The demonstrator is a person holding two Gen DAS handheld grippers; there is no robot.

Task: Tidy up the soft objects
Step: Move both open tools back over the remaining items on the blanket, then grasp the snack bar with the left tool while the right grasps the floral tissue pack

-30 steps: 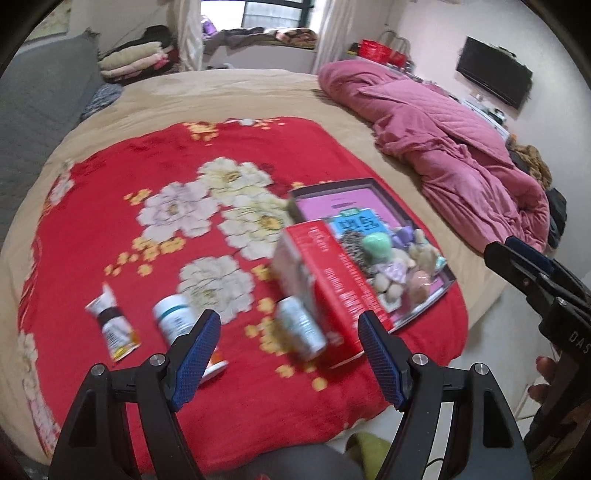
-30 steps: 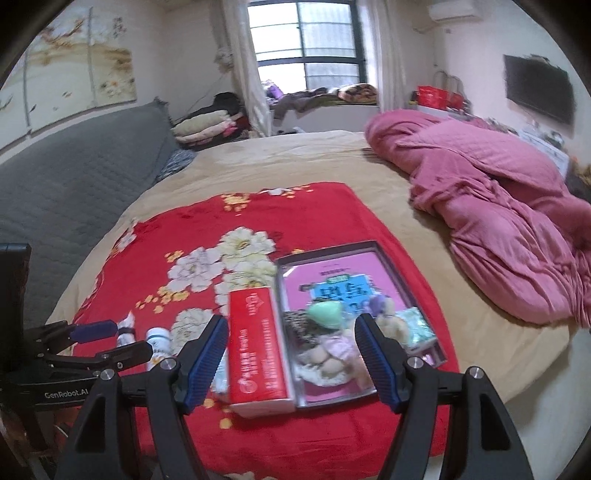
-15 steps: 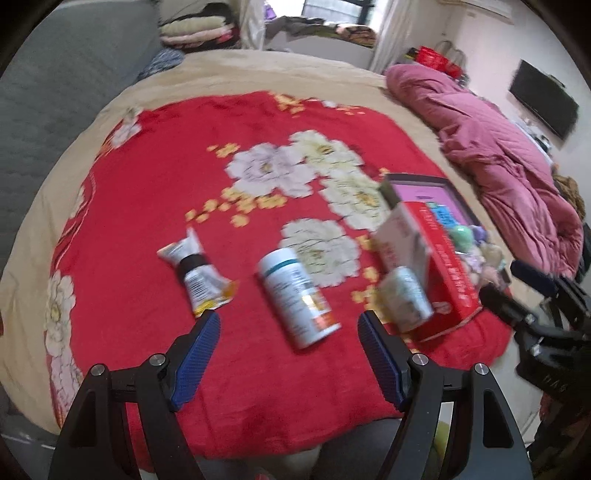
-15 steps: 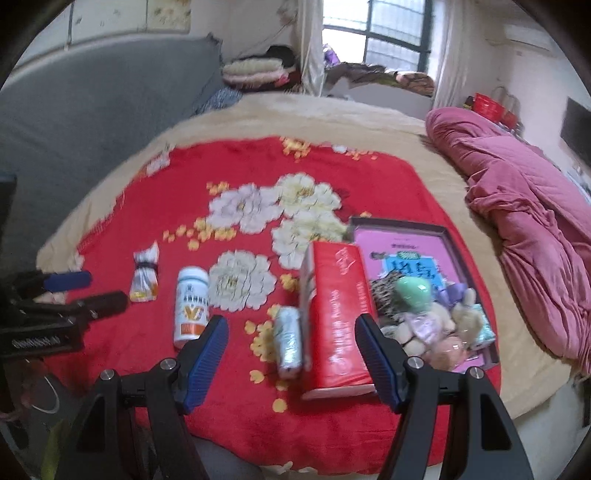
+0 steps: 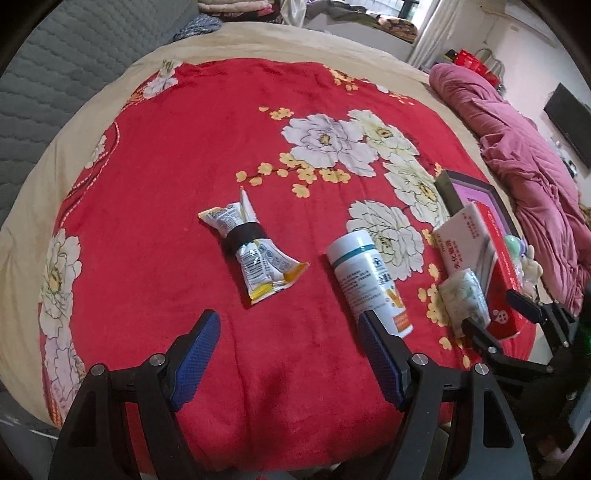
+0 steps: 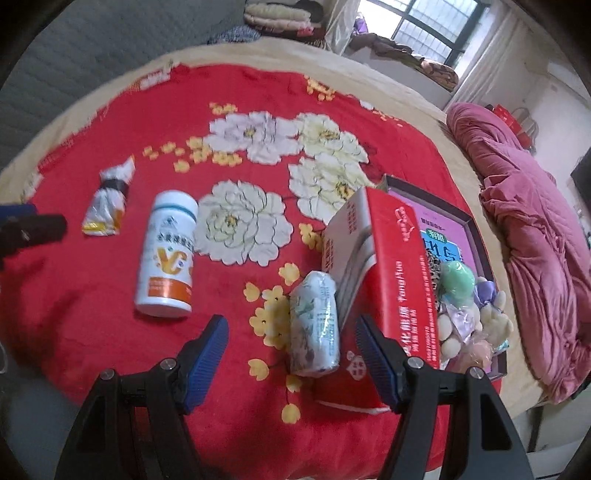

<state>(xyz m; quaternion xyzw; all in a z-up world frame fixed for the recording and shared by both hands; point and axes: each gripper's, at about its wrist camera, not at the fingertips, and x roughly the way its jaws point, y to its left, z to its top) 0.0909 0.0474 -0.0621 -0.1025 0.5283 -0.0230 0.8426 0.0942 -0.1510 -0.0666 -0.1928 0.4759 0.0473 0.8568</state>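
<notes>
On a red flowered blanket [image 5: 184,147] lie a banded snack pouch [image 5: 251,251], a white vitamin bottle [image 5: 369,280] and a small tissue pack [image 6: 316,323]. The tissue pack rests against a red carton [image 6: 395,269]. Behind the carton a dark tray [image 6: 476,229] holds several soft toys [image 6: 458,280]. My left gripper [image 5: 288,354] hovers open above the blanket, below the pouch and the bottle. My right gripper [image 6: 291,350] is open too, just short of the tissue pack. Neither holds anything.
A crumpled pink quilt [image 6: 535,229] lies on the bed's right side. A grey padded headboard [image 5: 55,74] runs along the left. Folded bedding [image 6: 280,14] and a window sit at the far end. A wall TV [image 5: 569,122] hangs at right.
Both grippers have dropped toward the blanket and rolled. The left one has swung left, off the carton and toward the pouch and bottle; the right one now faces the tissue pack. Jaws unchanged.
</notes>
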